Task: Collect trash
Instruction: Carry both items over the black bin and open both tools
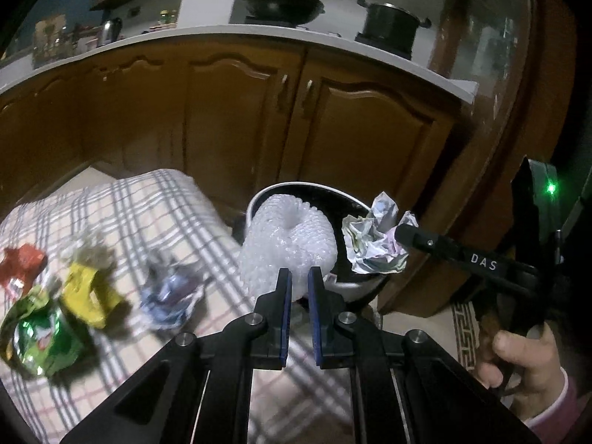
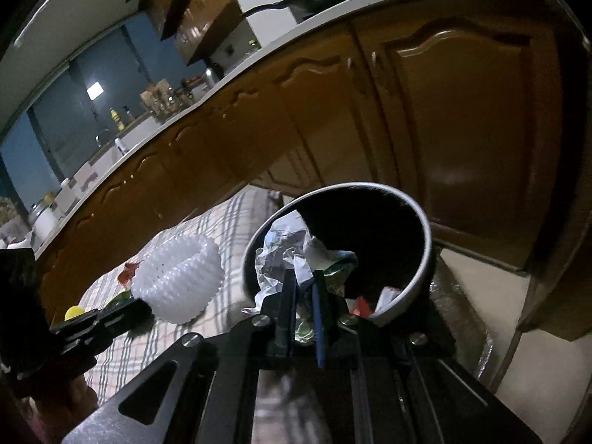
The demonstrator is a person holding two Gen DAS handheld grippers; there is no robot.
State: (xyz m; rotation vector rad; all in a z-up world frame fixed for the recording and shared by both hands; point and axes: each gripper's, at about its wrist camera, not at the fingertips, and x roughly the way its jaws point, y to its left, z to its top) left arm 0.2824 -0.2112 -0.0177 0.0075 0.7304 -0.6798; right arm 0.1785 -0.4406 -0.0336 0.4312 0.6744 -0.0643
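The left gripper has its fingers pinching a white foam net; the right gripper has its fingers clamped on crumpled paper. Both loads hang at the bin mouth, beyond the checked worktop holding more wrappers.

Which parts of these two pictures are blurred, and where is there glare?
Left wrist view: the wrappers on the checked cloth are motion-blurred, the foam net is sharper, and a green light flares. Right wrist view: the cabinet door shows soft glare, and the floor is smeared.
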